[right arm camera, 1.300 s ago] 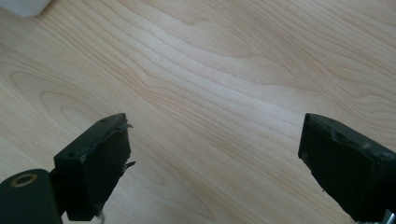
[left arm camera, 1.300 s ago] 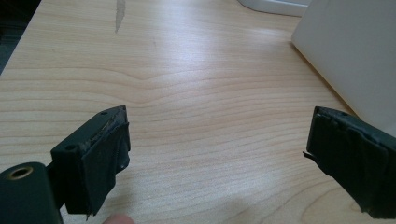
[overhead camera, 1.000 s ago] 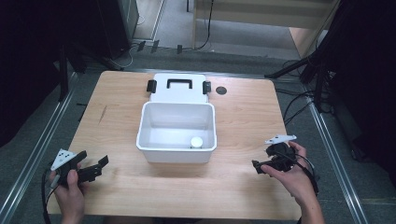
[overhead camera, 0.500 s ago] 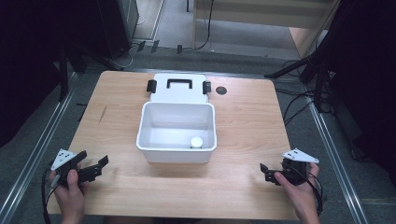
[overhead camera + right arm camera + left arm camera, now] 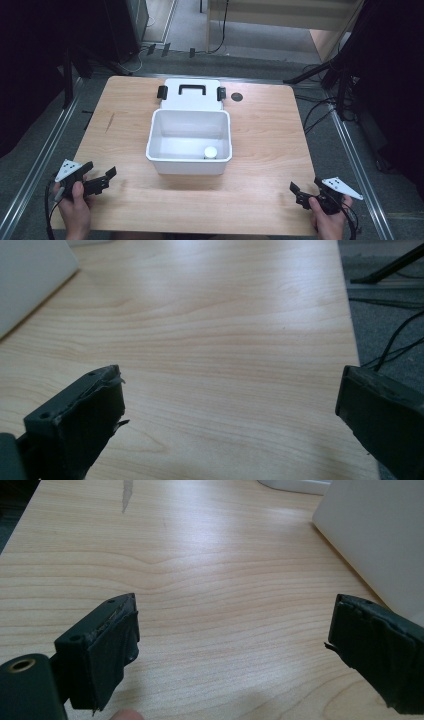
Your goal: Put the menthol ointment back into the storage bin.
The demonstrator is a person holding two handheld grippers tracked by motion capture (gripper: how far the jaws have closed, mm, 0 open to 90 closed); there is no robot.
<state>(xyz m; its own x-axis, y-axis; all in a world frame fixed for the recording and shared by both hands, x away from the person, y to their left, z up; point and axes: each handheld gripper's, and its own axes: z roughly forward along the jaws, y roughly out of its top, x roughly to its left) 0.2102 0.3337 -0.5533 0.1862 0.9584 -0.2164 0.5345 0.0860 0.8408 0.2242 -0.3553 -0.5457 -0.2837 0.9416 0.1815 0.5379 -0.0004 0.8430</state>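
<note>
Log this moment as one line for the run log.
left gripper: open, empty, near left table edge | right gripper: open, empty, near right corner | white bin: centre, lid off behind it | small white cap: inside bin

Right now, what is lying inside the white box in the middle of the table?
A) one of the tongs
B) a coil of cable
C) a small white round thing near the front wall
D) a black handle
C: the high view shows a small white round thing on the floor of the white box, close to its front wall; both tongs sit apart, near the table's front corners.
</note>
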